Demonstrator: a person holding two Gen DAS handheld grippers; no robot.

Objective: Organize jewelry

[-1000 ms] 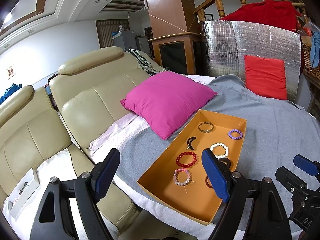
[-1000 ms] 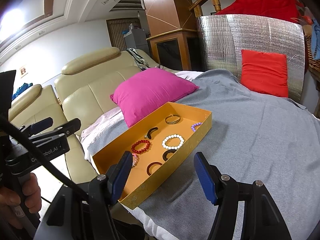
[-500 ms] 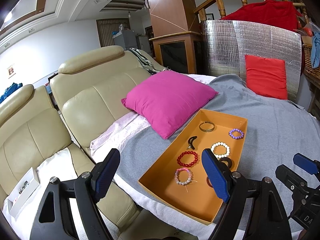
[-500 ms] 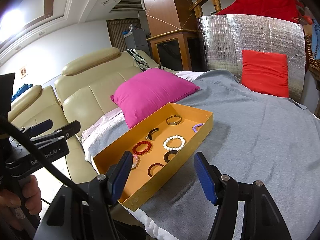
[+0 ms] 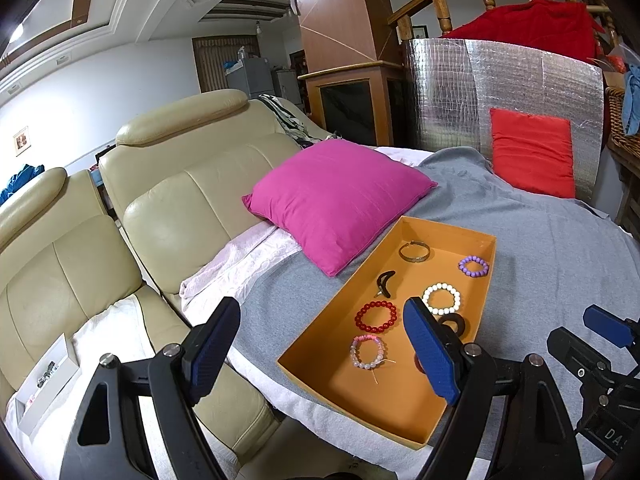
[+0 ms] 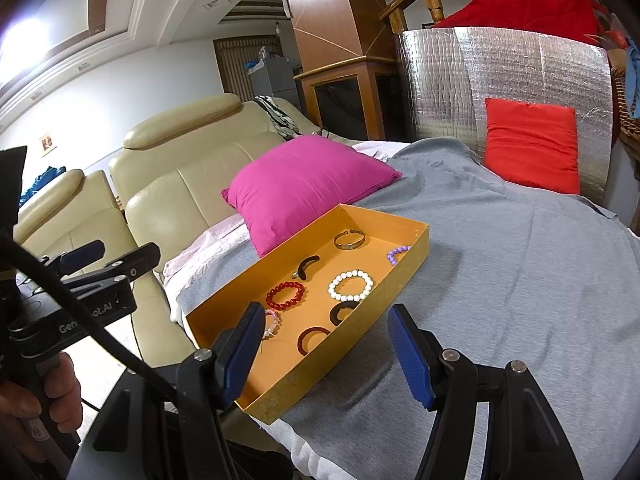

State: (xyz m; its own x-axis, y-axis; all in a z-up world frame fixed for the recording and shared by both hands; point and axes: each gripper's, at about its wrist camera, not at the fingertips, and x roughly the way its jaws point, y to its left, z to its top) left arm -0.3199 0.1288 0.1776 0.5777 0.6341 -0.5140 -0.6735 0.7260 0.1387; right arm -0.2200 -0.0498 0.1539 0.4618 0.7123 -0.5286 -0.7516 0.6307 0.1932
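An orange tray [image 5: 320, 336] [image 6: 404, 276] lies on a grey cloth and holds several bracelets: red beads [image 5: 376, 317] [image 6: 285, 295], white beads [image 5: 441, 299] [image 6: 351, 285], purple beads [image 5: 473, 266], pink beads [image 5: 367, 351], a metal bangle [image 5: 414, 251] [image 6: 349, 239], a dark hair clip [image 5: 385, 281] and dark bangles [image 6: 342, 311]. My left gripper [image 5: 320, 356] hovers open over the tray's near left corner, holding nothing. Over the tray's near right edge my right gripper [image 6: 326, 352] hangs open and empty.
A magenta cushion [image 5: 336, 196] lies just behind the tray. A red cushion [image 5: 532, 152] leans on a silver foil panel [image 5: 500, 92]. Cream leather seats [image 5: 188, 184] stand to the left, with a small white box [image 5: 44, 380] on one. A hand [image 6: 36, 408] holds the left gripper's handle.
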